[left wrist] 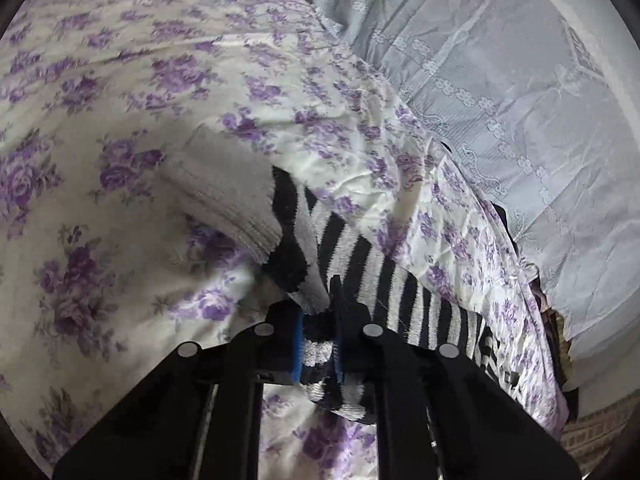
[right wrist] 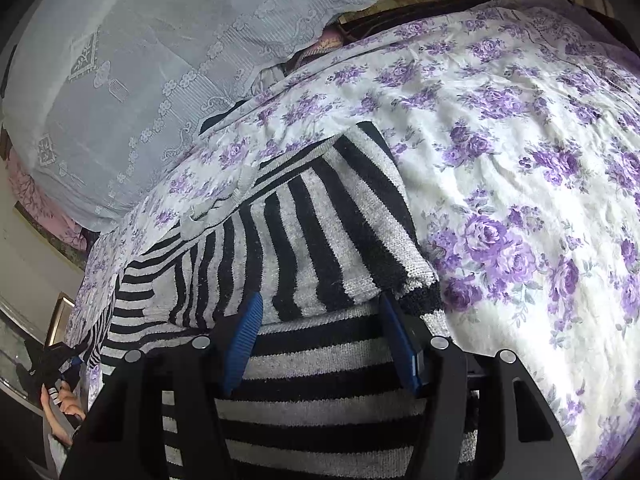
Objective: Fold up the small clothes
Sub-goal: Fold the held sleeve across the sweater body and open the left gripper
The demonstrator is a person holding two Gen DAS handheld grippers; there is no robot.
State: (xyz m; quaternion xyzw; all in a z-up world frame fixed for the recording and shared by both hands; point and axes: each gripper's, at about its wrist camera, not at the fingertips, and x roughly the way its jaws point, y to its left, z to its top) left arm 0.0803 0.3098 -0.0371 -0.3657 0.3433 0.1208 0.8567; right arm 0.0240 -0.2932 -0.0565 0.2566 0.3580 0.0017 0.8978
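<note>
Left gripper: we see the left gripper [left wrist: 320, 320] clamped tight on a bunched edge of the striped knit garment [left wrist: 384, 284], fabric pinched between its blue pads [left wrist: 297, 354].
Right gripper: our right gripper [right wrist: 320, 312] stands partly spread, its blue pads [right wrist: 243, 336] on either side of a folded layer; we cannot tell whether they press it.
Garment: we find the black-and-grey knit lying partly folded on the floral sheet [right wrist: 520, 152].
Hand: a hand [right wrist: 60, 404] shows low at the left edge of the right view.
Beyond: a pale lace cloth [right wrist: 132, 60] covers the area behind the sheet.
</note>
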